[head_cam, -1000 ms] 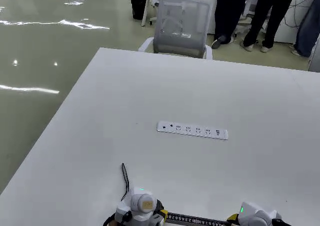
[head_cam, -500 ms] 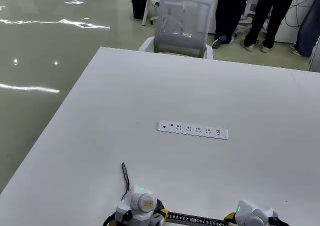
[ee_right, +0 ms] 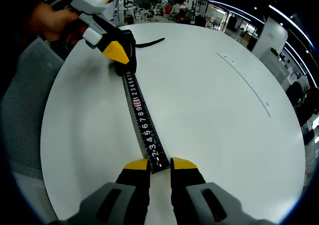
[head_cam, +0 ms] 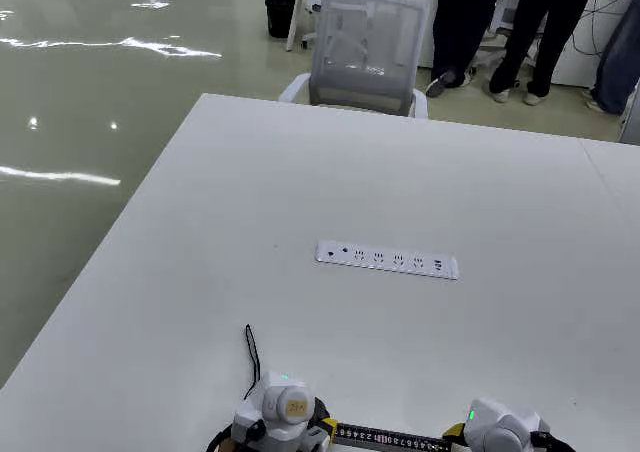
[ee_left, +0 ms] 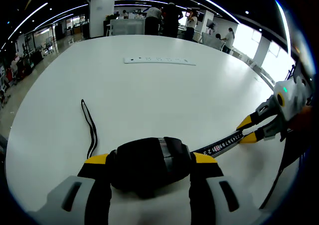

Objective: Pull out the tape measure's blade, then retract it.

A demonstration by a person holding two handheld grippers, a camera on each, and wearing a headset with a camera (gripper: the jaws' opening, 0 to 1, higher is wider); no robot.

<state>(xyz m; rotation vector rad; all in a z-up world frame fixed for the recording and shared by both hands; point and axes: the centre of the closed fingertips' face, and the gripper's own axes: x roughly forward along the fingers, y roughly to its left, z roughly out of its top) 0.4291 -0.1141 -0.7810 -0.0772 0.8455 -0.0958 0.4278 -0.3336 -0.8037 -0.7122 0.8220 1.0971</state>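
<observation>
The black tape measure case [ee_left: 149, 165] sits between the yellow-tipped jaws of my left gripper [ee_left: 150, 159], which is shut on it low over the white table. Its black blade [ee_left: 222, 146] with white numbers runs out to the right, where the right gripper [ee_left: 253, 129] pinches its end. In the right gripper view the blade [ee_right: 142, 120] runs from the case [ee_right: 125, 53] back to my right gripper [ee_right: 160, 164], shut on the blade's tip. In the head view both grippers sit at the bottom edge, left [head_cam: 285, 417] and right [head_cam: 495, 432], with the blade [head_cam: 390, 438] between them.
A black wrist strap [head_cam: 250, 350] trails from the case across the table [head_cam: 200, 272]. A white power strip [head_cam: 387, 260] lies mid-table. A grey mesh chair [head_cam: 365, 57] stands at the far edge, and people stand behind it.
My right gripper has shifted a little to the left, toward the left gripper, so the stretch of blade between them is slightly shorter. The left gripper has stayed about where it was.
</observation>
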